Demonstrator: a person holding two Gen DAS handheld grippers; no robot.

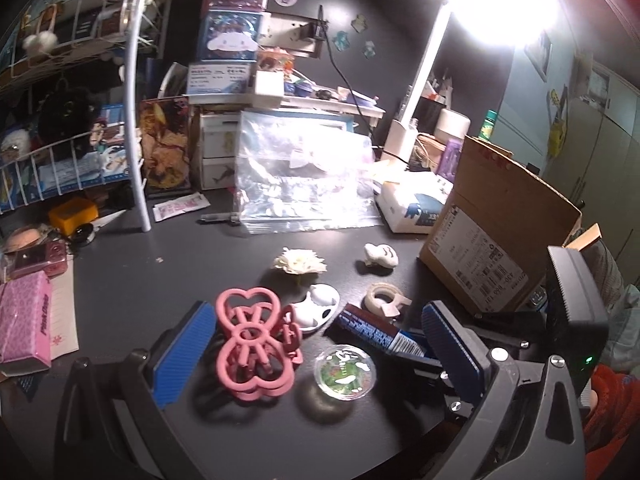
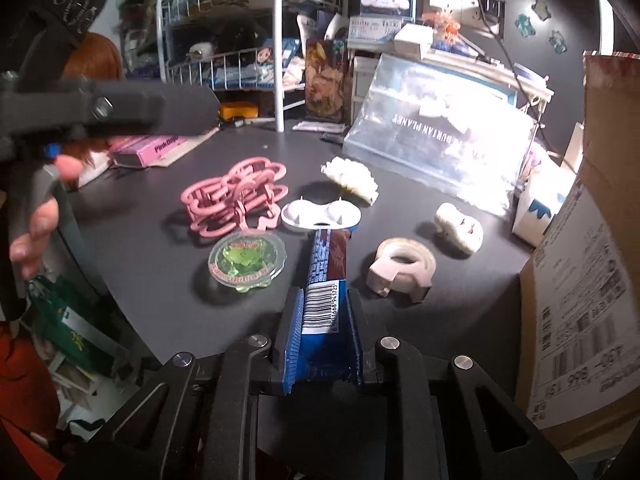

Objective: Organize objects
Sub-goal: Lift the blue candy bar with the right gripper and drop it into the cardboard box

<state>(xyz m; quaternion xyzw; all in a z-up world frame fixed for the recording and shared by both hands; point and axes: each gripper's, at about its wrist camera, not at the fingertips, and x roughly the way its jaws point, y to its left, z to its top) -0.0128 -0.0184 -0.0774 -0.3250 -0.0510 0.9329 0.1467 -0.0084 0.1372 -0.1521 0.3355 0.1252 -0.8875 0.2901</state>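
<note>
The right gripper (image 2: 322, 320) pinches a slim, light blue snack pack (image 2: 326, 276) by its barcode end; the wrapper looks slippery and crushable. The left gripper (image 1: 320, 344) stands spread around the stiff pink bow hair claw (image 1: 256, 344).

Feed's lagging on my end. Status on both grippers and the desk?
Right gripper shut on blue snack packet. Left gripper open around pink bow clip, not clamped. Jelly cup and tape roll flank the packet.

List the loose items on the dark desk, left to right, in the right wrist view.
Pink hair claw → green jelly cup → blue snack pack held by the right gripper → tape roll → small white clip → cardboard box.
</note>
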